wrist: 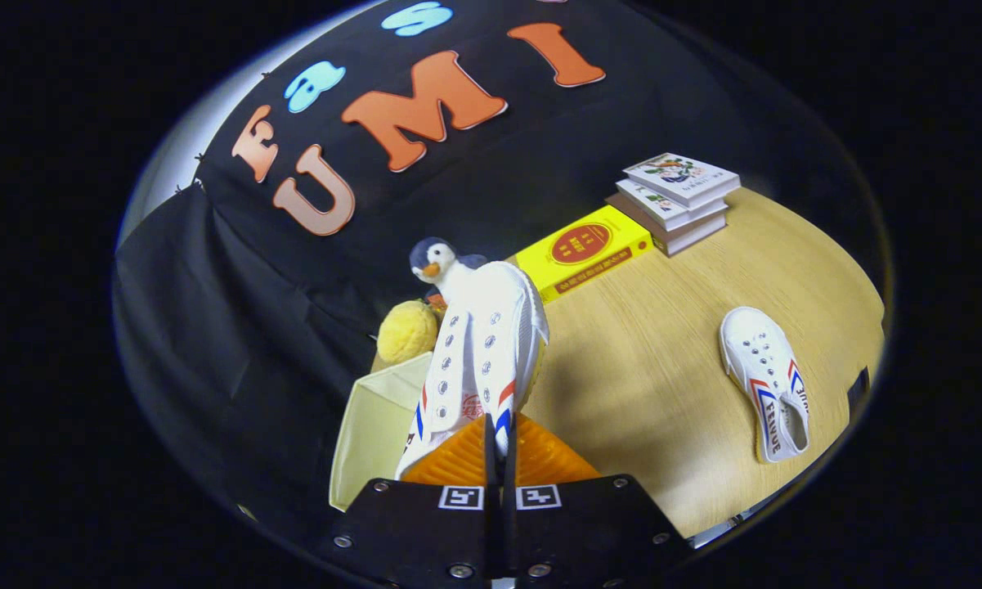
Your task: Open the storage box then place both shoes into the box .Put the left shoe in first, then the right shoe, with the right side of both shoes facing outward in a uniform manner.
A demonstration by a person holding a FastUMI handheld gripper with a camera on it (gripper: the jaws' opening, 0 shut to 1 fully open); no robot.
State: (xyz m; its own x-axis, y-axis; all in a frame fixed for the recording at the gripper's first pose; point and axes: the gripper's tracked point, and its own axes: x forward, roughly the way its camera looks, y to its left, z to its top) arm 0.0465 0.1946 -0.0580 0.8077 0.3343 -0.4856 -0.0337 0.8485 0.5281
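Between the two fingers of the gripper [499, 446], which are pressed almost together, sits the rear collar of one white shoe [478, 352]; both fingers pinch it, leaving only a thin gap. This held shoe extends straight ahead of the fingers, its lace side with two rows of eyelets facing the camera, its toe pointing away, red and blue stripes visible near the pinched end. Just beside the fingers to the left, and partly under the held shoe, is one pale storage box [376, 421], its open interior showing; whether the shoe touches the box cannot be told. Beyond the box lies one round yellow plush toy [407, 330], and beyond the toe of the held shoe stands one penguin plush [435, 260]. Well to the right of the fingers, a second white shoe [767, 380] rests alone on the wooden table [646, 368], its opening upward. Farther ahead and rightward lies one flat yellow box [585, 249], and past it a stack of three books [674, 200] by the booth's black wall.
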